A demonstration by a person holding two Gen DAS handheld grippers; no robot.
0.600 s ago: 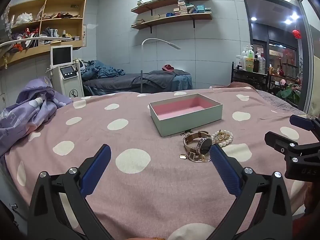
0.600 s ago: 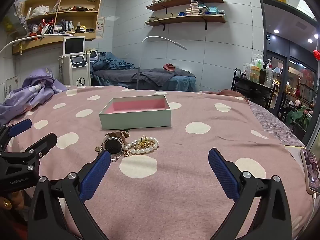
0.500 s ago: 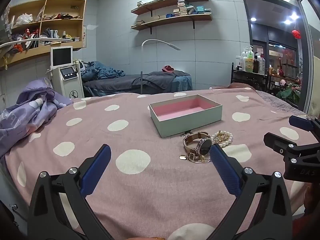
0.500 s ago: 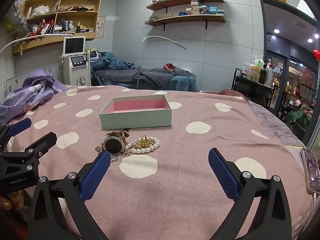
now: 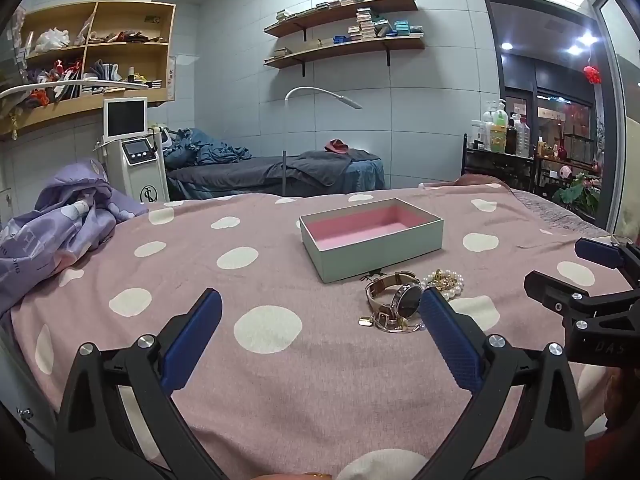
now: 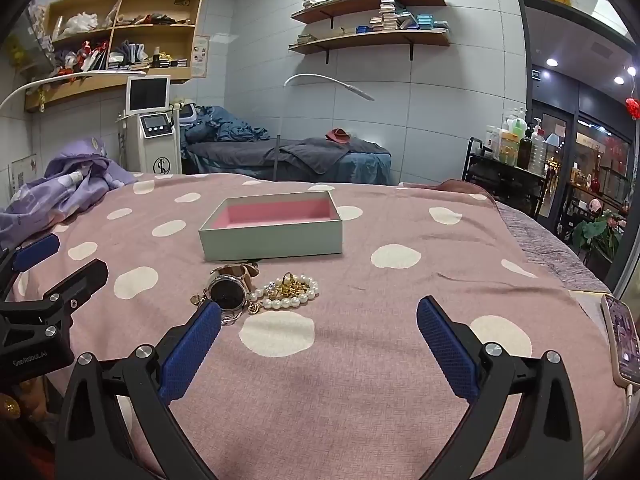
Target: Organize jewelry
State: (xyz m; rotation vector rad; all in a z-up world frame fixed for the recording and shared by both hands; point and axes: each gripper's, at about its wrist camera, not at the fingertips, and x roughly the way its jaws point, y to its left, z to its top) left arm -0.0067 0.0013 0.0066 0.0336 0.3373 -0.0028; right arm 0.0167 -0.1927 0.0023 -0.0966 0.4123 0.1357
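1. Jewelry lies in a small heap on the pink polka-dot bed cover (image 6: 360, 360), just in front of an open box (image 6: 272, 242) with a pink lining and pale green walls.
2. We see a watch (image 6: 228, 290) with a dark round face and a tan strap on the heap's left side; from the left wrist camera the same watch (image 5: 404, 300) sits at about 1 o'clock, just past our right finger.
3. We find a pearl bracelet (image 6: 286, 300) touching the watch on its right, with a tangle of gold pieces (image 6: 290, 284) resting on it.
4. We hold the left gripper (image 5: 320, 312) with its blue pads spread wide and nothing between them, low over the cover.
5. We hold the right gripper (image 6: 318, 318) just as wide apart and empty; the heap lies at about 11 o'clock from it, close to its left finger.
6. From the right wrist camera the left gripper (image 6: 56, 256) shows at 9 o'clock; from the left wrist camera the right gripper (image 5: 576, 264) shows at 3 o'clock.
7. We note the box holds nothing that we can make out.
8. We spot a phone (image 6: 622, 344) at the bed's right edge, at 3 o'clock, and a crumpled purple quilt (image 6: 68, 188) at 10 o'clock.
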